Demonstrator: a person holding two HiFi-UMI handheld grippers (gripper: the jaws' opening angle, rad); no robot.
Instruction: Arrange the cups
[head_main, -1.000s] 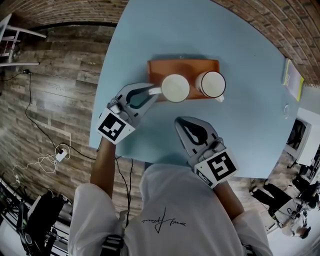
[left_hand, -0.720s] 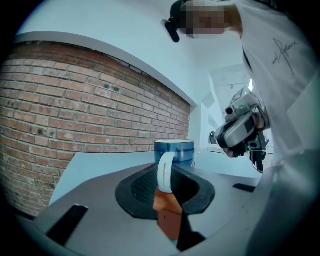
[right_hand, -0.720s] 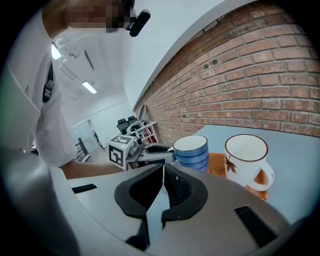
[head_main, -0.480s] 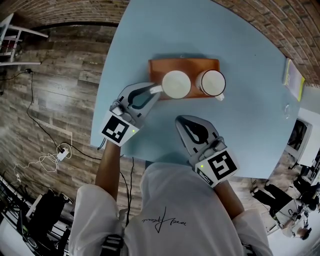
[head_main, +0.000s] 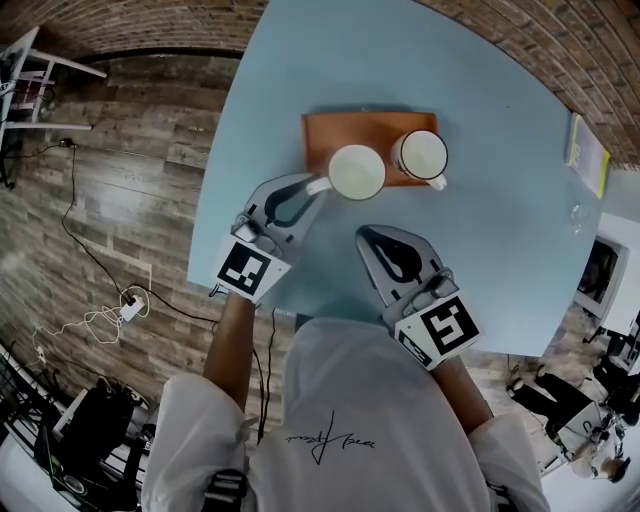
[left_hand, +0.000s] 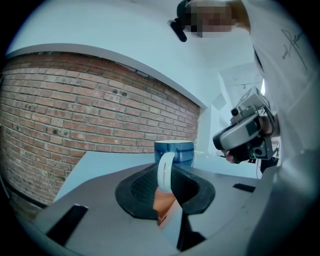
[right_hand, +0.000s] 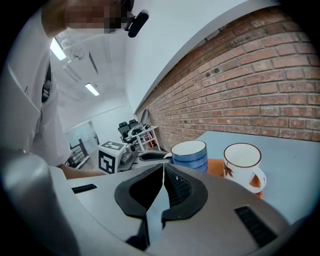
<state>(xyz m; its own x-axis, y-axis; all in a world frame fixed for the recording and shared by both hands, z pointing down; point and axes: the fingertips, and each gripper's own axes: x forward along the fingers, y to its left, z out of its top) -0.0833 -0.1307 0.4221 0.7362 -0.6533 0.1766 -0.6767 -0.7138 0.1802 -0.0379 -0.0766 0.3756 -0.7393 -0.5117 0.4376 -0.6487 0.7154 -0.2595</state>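
An orange tray (head_main: 368, 128) lies on the light blue table (head_main: 480, 90). A white mug with a brown rim (head_main: 421, 155) stands on the tray's right half. A blue striped mug (head_main: 356, 172) sits at the tray's front left edge, overhanging it in the head view. My left gripper (head_main: 318, 186) is shut on this mug's white handle (left_hand: 164, 172), which shows clamped between the pads. My right gripper (head_main: 367, 236) hovers near the table's front, below the mugs, shut with nothing in it. Both mugs, the blue mug (right_hand: 190, 155) and the white mug (right_hand: 243, 162), show beyond its jaws.
A yellow-green booklet (head_main: 584, 150) lies at the table's right edge. The table's front edge runs just before the person's torso. Cables (head_main: 100, 312) trail over the wooden floor on the left. A brick wall (left_hand: 75, 120) stands behind the table.
The left gripper has turned a little on the handle, its marker cube swinging toward the person. The blue mug now reaches slightly further over the tray's front edge. The right gripper holds still.
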